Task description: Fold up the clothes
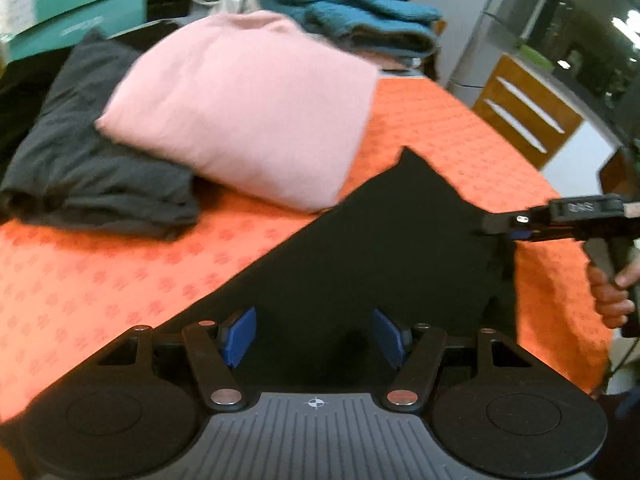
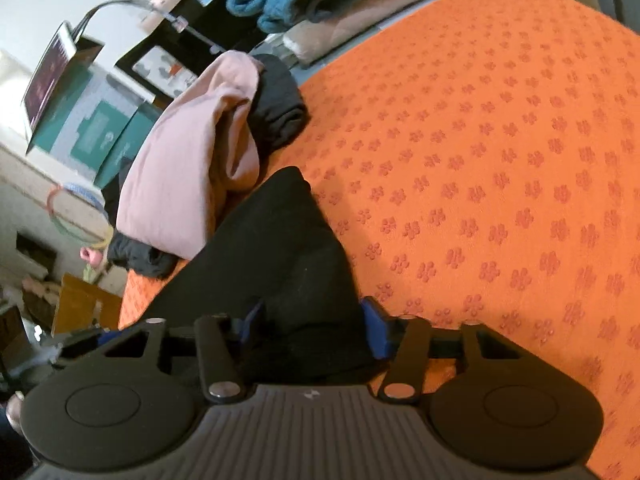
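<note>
Black cloth, a folded garment (image 1: 372, 240), lies on the orange cover (image 1: 120, 272) in the lower middle of both views. In the left wrist view it forms a dark triangle that points to the upper middle. The left hand-held gripper (image 1: 316, 338) stands over its near edge with the blue pads apart, and they do not press the cloth. At the right edge of this view the right hand-held gripper (image 1: 490, 226) meets the far side of the garment, and a hand (image 1: 612, 288) holds its handle. Only the right wrist view shows this grip from near: the black fabric (image 2: 280, 264) fills the space between the blue pads (image 2: 376, 332), so the right hand-held gripper (image 2: 312, 332) is closed on the garment.

A pink folded garment (image 1: 248, 108) rests on a dark grey one (image 1: 92, 152), at the upper left. Teal towels (image 1: 348, 12) lie behind them. The cover has a pattern of small paw prints (image 2: 500, 160). Green boxes (image 1: 76, 4) stand at the upper left, and a wooden chair (image 1: 528, 112) at the right.
</note>
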Available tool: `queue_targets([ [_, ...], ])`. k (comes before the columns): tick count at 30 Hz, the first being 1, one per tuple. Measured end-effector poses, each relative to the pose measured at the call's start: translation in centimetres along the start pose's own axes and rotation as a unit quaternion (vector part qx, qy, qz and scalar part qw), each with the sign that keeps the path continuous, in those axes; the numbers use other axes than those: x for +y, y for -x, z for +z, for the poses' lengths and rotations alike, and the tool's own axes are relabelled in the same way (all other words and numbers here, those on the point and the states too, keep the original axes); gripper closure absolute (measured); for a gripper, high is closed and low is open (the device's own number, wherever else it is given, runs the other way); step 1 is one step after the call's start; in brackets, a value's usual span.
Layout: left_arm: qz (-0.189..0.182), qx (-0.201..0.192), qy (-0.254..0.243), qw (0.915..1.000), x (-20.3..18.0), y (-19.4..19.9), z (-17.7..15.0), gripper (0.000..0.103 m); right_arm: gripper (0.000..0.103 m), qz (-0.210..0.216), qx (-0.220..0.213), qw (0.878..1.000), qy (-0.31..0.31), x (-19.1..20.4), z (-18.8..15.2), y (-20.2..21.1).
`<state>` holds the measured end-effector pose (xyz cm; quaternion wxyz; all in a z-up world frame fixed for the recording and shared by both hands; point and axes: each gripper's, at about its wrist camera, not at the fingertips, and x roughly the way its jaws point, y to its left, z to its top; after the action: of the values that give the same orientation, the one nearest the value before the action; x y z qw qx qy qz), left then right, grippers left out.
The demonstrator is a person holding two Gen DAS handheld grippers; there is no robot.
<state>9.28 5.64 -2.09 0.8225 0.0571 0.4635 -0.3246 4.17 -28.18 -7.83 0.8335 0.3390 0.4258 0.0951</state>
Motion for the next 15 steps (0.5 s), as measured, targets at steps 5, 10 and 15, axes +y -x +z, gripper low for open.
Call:
queue_targets([
  [5, 0.021, 0.027, -0.022, 0.9992, -0.8, -1.6, -0.3, 0.036, 0.081, 0.012, -0.018, 1.0, -0.009, 0.8, -0.3, 0.6],
  [10, 0.004, 0.012, 0.033, 0.9994, 0.1, -0.6, -0.4, 0.035, 0.084, 0.017, -0.057, 0.998, 0.028, 4.8, 0.0, 3.1],
  [15, -0.101, -0.064, 0.191, 0.9743, 2.4, 4.4, 0.2, 0.034, 0.084, 0.006, -0.076, 0.988, 0.136, 11.4, -0.4, 5.2],
])
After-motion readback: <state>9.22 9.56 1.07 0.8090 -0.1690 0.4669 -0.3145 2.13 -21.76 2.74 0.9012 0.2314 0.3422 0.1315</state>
